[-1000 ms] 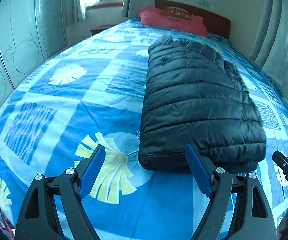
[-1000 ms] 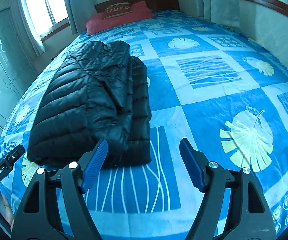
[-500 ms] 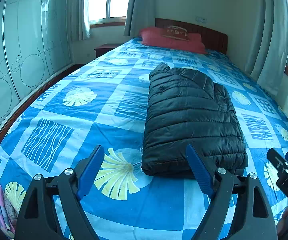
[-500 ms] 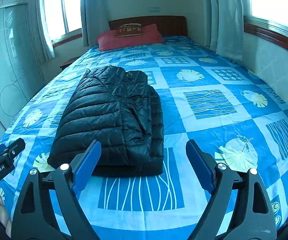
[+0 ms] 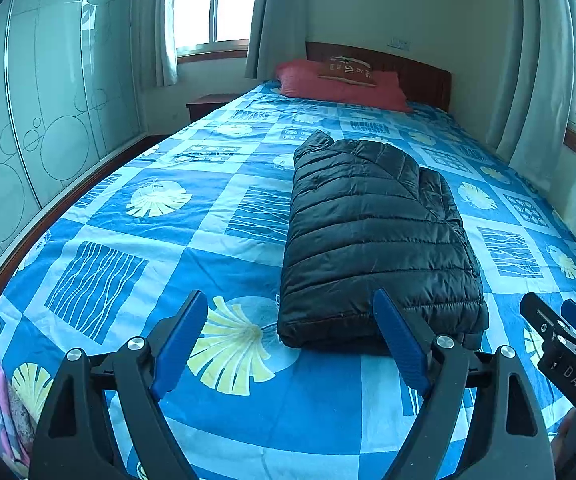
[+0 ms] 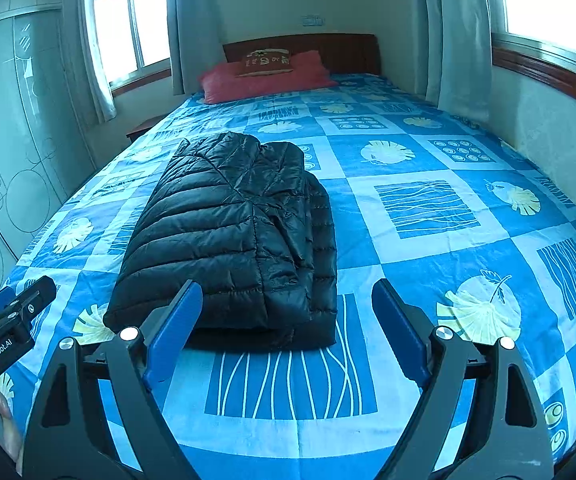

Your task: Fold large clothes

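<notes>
The left gripper [image 5: 289, 340] has black, triangular-cutout arms; ribbed blue pads [image 5: 397, 344] line the inner faces of its fingers; silver round screws sit just behind the pads; the right gripper [image 6: 286, 330] matches it, blue pads [image 6: 172, 334] and silver screws alike; its body bears white "DAS" lettering, the left's "GenRobot.AI".

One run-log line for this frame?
jacket: folded on bed | left gripper: open, empty | right gripper: open, empty

Left gripper [image 5: 289, 338] and right gripper [image 6: 288, 330], jaws wide, empty
</notes>
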